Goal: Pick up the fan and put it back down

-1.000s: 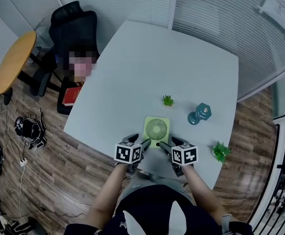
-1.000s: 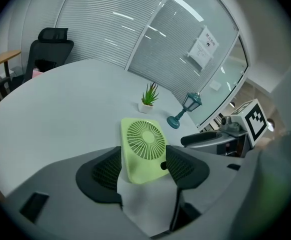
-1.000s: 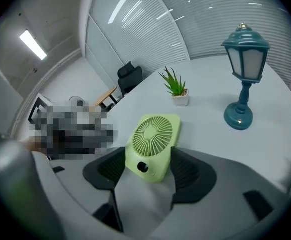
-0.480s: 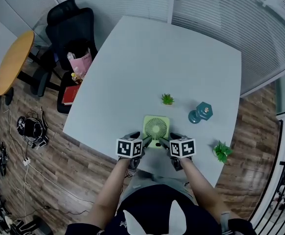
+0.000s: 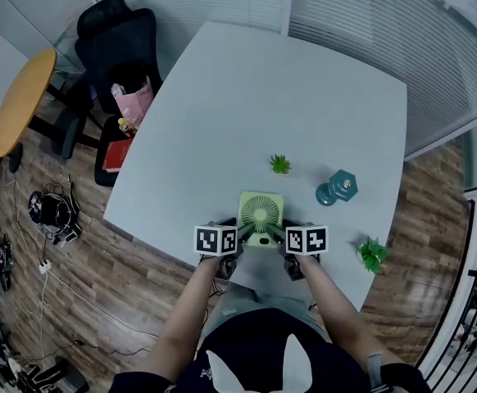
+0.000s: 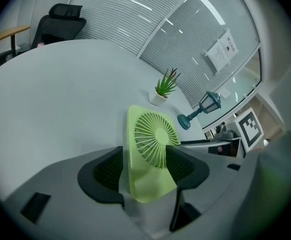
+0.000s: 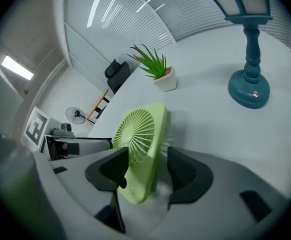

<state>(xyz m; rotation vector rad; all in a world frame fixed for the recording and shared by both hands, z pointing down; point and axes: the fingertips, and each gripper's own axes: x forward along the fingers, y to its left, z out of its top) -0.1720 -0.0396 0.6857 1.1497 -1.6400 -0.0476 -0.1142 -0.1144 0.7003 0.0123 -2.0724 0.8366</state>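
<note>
I note part of the fan's (image 6: 150, 139) grille hidden behind a pad of the left gripper (image 6: 143, 170); print on the wall notice (image 6: 224, 48) is illegible.

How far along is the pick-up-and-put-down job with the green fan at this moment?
Done: the approach; the left gripper and the right gripper each straddle a side edge of the fan. In hand: the grip; the right jaws, fan between them, have just been closing, but neither gripper clearly clamps it yet. Left: lift the fan off the table, then set it back down.
</note>
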